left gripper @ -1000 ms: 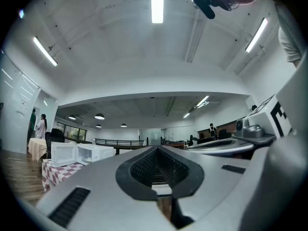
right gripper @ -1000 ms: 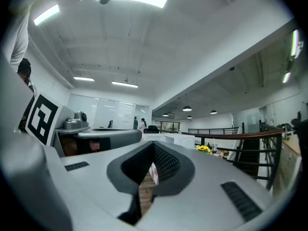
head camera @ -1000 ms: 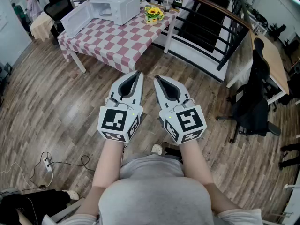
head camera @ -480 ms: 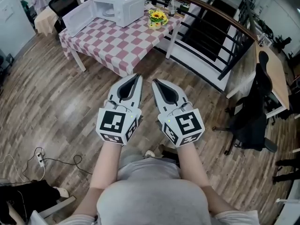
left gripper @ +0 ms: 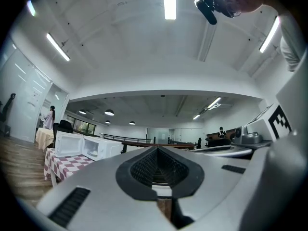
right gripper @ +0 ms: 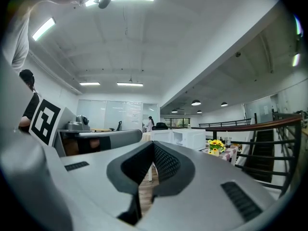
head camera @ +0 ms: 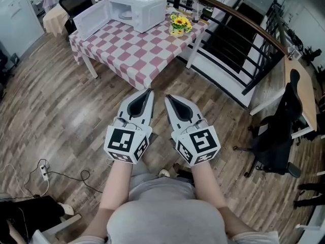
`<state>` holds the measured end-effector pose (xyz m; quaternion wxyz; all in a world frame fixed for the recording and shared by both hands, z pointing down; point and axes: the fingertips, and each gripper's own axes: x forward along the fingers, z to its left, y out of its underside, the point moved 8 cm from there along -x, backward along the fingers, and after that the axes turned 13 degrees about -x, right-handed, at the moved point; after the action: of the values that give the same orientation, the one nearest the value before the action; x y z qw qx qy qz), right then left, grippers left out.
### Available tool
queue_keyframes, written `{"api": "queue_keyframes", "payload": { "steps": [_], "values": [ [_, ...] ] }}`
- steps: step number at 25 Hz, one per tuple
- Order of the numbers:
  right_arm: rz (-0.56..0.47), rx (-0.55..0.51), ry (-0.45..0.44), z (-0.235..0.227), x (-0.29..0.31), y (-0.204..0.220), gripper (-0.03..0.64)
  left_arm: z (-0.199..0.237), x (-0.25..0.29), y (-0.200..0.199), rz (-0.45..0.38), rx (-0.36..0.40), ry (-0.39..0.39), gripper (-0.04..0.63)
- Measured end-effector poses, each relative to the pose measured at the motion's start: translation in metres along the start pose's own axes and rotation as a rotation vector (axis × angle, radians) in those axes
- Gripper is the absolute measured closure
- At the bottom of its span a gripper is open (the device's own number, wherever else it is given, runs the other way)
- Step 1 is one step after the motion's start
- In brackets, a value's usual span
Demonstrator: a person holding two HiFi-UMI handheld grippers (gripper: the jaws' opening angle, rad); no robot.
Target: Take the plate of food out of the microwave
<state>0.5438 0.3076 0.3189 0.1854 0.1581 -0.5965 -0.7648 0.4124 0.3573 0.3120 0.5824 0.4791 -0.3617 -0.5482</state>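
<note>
A white microwave point(head camera: 139, 4) stands at the far end of a table with a red-and-white checked cloth point(head camera: 137, 52), its door point(head camera: 93, 19) swung open to the left. A plate point(head camera: 127, 14) shows dimly in the cavity; I cannot make out the food. My left gripper point(head camera: 149, 91) and right gripper point(head camera: 167, 96) are side by side over the wooden floor, short of the table's near corner, both shut and empty. In the left gripper view the microwave point(left gripper: 96, 148) is far off at the left. The right gripper view has the microwave point(right gripper: 190, 138) beyond its jaws.
A pot of yellow flowers point(head camera: 179, 24) stands right of the microwave. A curved black railing point(head camera: 238, 29) and stairs run behind the table. An office chair point(head camera: 277, 133) and desk are at the right. A power strip and cable point(head camera: 43, 174) lie on the floor at the left.
The table and microwave have grown nearer and shifted right in the head view. Both grippers have travelled toward the table, still side by side and shut.
</note>
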Motion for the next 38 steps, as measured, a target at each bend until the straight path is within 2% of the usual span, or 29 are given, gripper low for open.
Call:
{"api": "queue_keyframes", "payload": {
  "steps": [10,26,38],
  "values": [
    [0.017,0.004,0.050,-0.010,0.090,-0.002,0.594,0.088,0.048,-0.025,0.047,0.019,-0.009,0.594],
    [0.027,0.057,0.114,-0.025,0.263,0.010,0.594,0.238,0.128,-0.070,0.109,0.072,0.024,0.594],
    [0.057,0.012,0.130,-0.018,0.379,0.010,0.594,0.347,0.169,-0.088,0.135,0.028,0.071,0.594]
  ]
}}
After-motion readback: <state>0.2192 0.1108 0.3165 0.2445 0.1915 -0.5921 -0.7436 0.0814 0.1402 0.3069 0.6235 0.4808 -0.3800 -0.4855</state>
